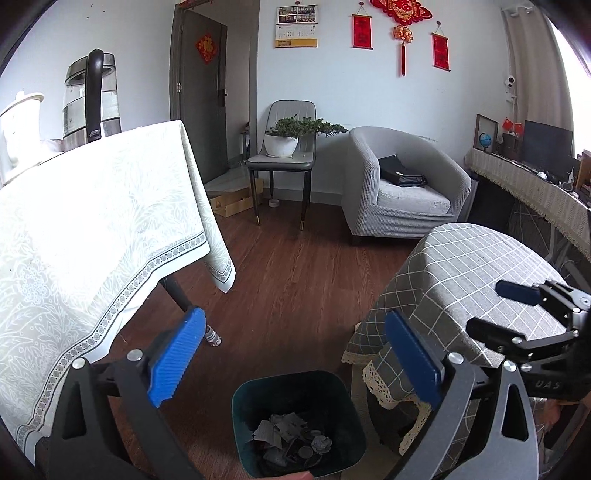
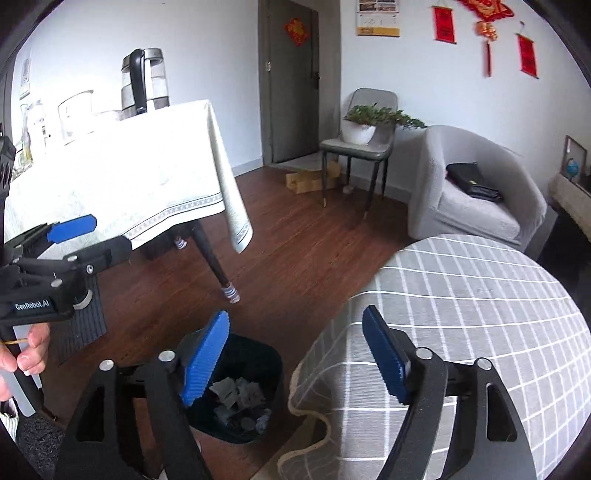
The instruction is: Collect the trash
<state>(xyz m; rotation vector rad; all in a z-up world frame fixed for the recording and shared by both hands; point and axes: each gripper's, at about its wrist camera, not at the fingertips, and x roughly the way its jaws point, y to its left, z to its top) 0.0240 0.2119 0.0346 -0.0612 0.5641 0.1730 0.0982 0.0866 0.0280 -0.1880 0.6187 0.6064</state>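
Left gripper, black metal arms w/ 2 ribbed blue rubber pads, is spread wide w/ nothing between the pads. Right gripper, same build, also stands apart and empty. A hand grips the left tool's handle at the right-wrist view's left edge.

Directly below both sits the trash bin, a dark teal, squarish plastic tub w/ rounded corners, standing on the floor. Inside it lies the trash: crumpled grey paper scraps and small round bits, piled at the bottom.

Just right of the bin is a round table under grey checked cloth w/ lace trim. To the left, a table draped in cream leaf-patterned cloth carries a glass kettle.

Floor is dark wood plank. Farther back: grey armchair, a chair bearing a potted plant, grey door, red hangings on a white wall.
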